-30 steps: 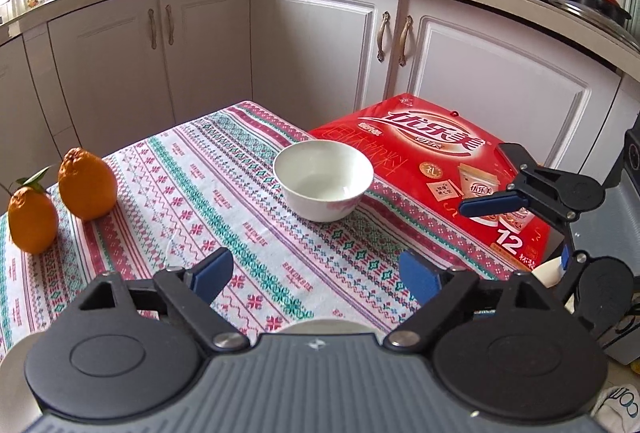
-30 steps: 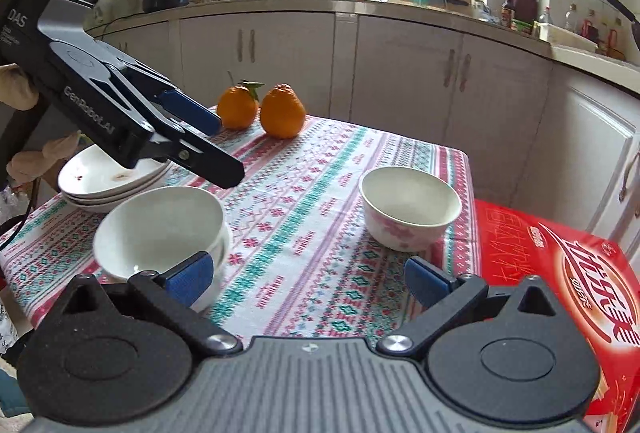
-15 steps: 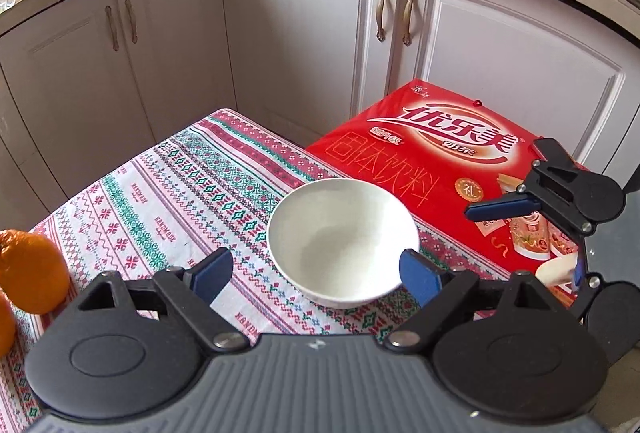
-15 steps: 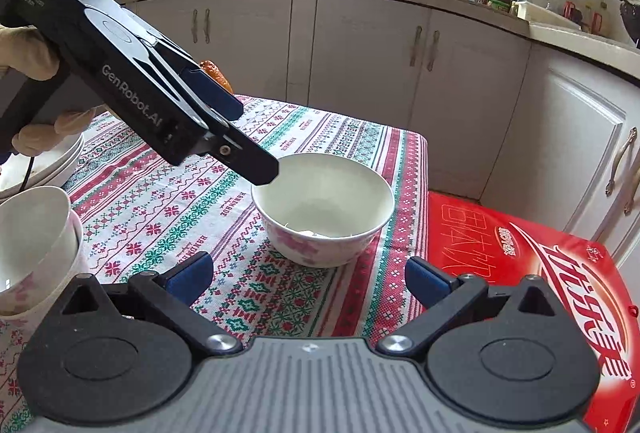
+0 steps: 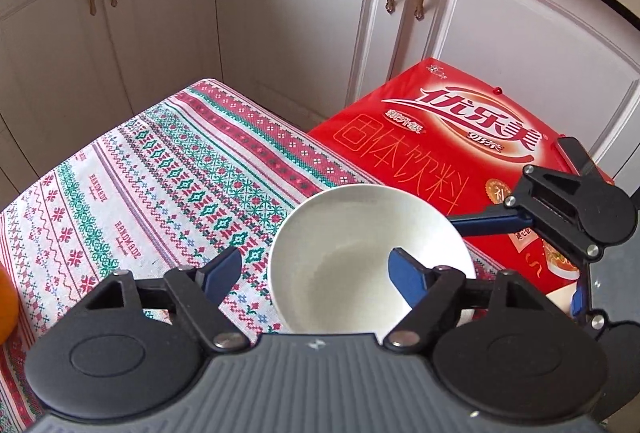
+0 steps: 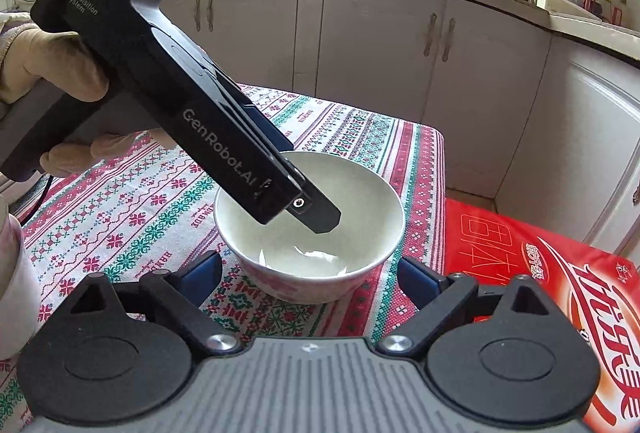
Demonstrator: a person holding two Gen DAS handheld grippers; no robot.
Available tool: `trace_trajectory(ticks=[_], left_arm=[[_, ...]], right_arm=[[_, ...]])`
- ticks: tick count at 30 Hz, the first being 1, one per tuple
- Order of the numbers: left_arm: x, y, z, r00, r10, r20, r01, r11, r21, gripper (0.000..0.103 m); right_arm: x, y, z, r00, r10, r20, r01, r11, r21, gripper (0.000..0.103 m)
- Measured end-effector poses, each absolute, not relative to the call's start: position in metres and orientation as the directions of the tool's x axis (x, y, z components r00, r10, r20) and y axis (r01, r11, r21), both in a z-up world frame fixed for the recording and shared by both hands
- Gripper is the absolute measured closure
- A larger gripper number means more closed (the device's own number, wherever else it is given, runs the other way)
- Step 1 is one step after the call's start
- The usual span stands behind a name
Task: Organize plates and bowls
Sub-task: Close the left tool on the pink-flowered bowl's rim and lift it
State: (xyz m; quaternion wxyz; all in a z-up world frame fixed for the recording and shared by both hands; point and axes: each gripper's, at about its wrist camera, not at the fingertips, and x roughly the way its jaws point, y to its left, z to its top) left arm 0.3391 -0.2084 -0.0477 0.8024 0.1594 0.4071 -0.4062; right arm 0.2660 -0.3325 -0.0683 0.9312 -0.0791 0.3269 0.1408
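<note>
A white bowl (image 5: 360, 253) with a pink pattern outside stands near the table's corner on the patterned cloth (image 5: 168, 185); it also shows in the right wrist view (image 6: 316, 253). My left gripper (image 5: 316, 273) is open: its right finger is inside the bowl, its left finger outside the rim. In the right wrist view the left gripper's fingers (image 6: 320, 213) dip into the bowl. My right gripper (image 6: 308, 275) is open, low, straddling the bowl's near side. The right gripper also shows in the left wrist view (image 5: 532, 257), beside the bowl.
A red drink carton (image 5: 460, 153) lies beside the table past the bowl. White cabinets (image 5: 304, 13) stand behind. An orange (image 5: 6, 309) sits at the left edge. A white bowl's edge (image 6: 12, 289) shows at far left in the right wrist view.
Both grippers have moved in on the bowl. The left one came down over its rim, one finger now inside. The right one came close to the bowl's side.
</note>
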Motion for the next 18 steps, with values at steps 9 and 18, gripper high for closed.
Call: trace_trajectory(ticks=[9,18], left_arm=[[0.3421,-0.2126,-0.0519,0.291,-0.543,-0.788,0.794,0.597,-0.118,0.043],[0.3392,-0.2109,-0.0502,0.292,-0.544,-0.786,0.794,0.597,-0.119,0.043]], right_arm=[[0.2672,-0.3335,-0.0681,0.748,0.215,-0.628,-0.313,0.949,-0.048,0.017],[0.2660,-0.3310,-0.0658,0.746,0.207,-0.633,-0.310,0.949,-0.055,0.018]])
